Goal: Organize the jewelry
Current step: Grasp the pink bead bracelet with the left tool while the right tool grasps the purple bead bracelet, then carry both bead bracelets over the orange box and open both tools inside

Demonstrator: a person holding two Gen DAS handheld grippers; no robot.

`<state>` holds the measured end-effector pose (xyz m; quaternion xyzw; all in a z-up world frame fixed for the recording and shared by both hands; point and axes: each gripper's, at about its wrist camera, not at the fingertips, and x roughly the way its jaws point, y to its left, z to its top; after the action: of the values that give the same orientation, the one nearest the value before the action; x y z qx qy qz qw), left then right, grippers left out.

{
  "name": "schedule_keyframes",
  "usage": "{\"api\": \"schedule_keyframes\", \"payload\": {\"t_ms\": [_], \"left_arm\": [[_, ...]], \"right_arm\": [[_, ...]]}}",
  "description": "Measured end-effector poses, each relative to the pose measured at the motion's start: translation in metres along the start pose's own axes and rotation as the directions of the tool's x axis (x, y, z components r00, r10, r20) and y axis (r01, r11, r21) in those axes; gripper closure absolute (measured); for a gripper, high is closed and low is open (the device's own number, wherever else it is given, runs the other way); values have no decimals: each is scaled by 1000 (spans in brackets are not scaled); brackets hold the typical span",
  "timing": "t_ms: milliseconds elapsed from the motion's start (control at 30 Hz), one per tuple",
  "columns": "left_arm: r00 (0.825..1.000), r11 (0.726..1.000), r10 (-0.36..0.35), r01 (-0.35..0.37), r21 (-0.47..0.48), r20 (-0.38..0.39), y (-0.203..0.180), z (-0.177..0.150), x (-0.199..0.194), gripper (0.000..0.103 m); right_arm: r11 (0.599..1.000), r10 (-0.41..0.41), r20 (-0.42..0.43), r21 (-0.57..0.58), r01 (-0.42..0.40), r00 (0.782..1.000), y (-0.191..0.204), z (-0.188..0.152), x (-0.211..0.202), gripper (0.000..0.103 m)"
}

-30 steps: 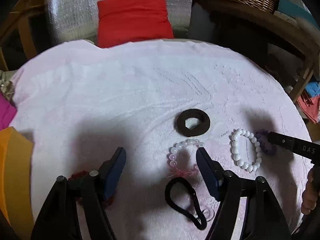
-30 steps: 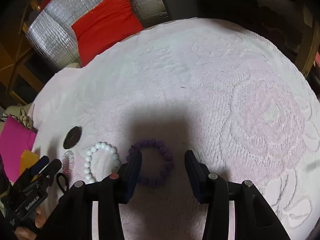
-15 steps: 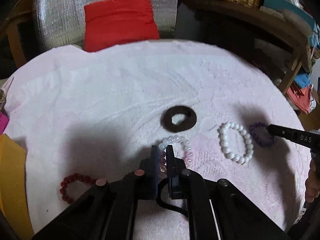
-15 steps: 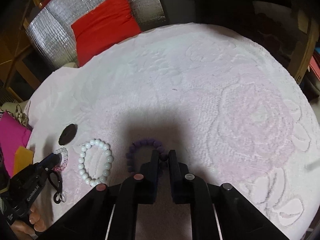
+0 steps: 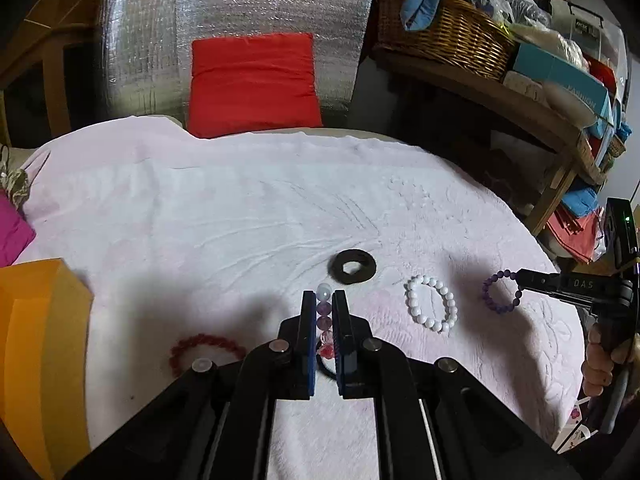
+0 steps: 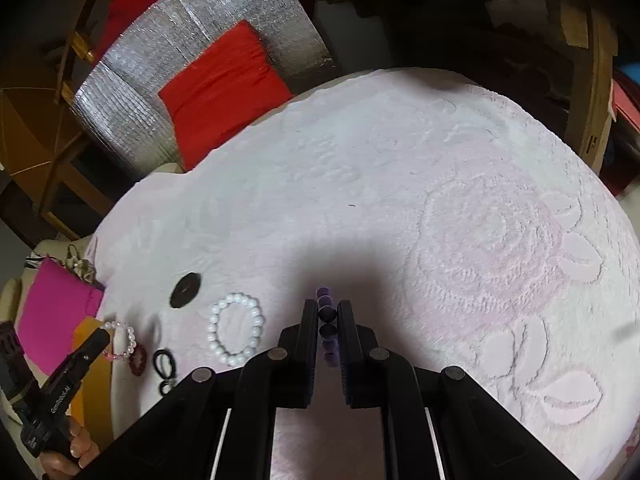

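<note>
Orange box (image 5: 36, 344), smooth card, flat-sided, at the near left edge. Tabletop (image 5: 200, 216), round, draped in pale pink terry cloth with a raised rose-and-leaf relief. Red bracelet (image 5: 206, 346), small round beads in a loop, lying flat near the box. Left gripper (image 5: 324, 300), black arms with blue-lined jaws, clamped on the pink bracelet (image 5: 325, 312): glossy translucent beads, milky white through lilac to pink, seen edge-on between the jaws in the left wrist view; in the right wrist view it hangs as a loop from the gripper tip. Black hair tie (image 5: 326, 368), thin elastic loop, lying on the cloth under the left jaws, mostly hidden there; the right wrist view shows it pinched into two lobes. Black ring (image 5: 352, 267), flat matte disc with a central hole, lying beyond the left gripper. White bracelet (image 5: 431, 303), opaque round pearl-like beads in an open oval, flat on the cloth, right of the ring. Purple bracelet (image 5: 502, 294), small matte dark-violet beads, held at one side by the right gripper (image 6: 328, 312), whose jaws are closed on it; its beads run in a line between the blue pads. Beyond the tabletop: silver quilted foil panel (image 5: 236, 24), crinkled and reflective, with a red cushion (image 5: 254, 84), soft and square, leaning against it; wicker basket (image 5: 444, 36), woven cane, on a wooden shelf at right.
</note>
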<state>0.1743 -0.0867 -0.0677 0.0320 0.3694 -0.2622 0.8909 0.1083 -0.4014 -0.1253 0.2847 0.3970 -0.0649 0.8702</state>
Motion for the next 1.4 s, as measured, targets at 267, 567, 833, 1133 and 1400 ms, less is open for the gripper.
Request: {"api": "schedule_keyframes", "payload": {"t_ms": [267,567,833,1133,1400], "left_arm": [[999,1000,-2,3,-16,41,11,-3,-27,95],[996,997,68,-66,-42,63,23,-16,-54,95],[969,971,234,-228,-73,80,38,-33,-90,95],[925,932,359,-347,-107,128,57,-45,-131,95],[890,895,437,-416,-163,127,87,-61,-158,95]], "right_arm": [[990,138,8,5,-138,990,20,-4,-14,92],[979,198,5,-52,-197,980,63,-16,-16,92],[956,259,-14,-140,-259,966,119,-37,-14,92],[919,316,-47,-234,-318,948,177,-63,-10,92],[879,377,-81,-285,-383,923,222,-82,-8,92]]}}
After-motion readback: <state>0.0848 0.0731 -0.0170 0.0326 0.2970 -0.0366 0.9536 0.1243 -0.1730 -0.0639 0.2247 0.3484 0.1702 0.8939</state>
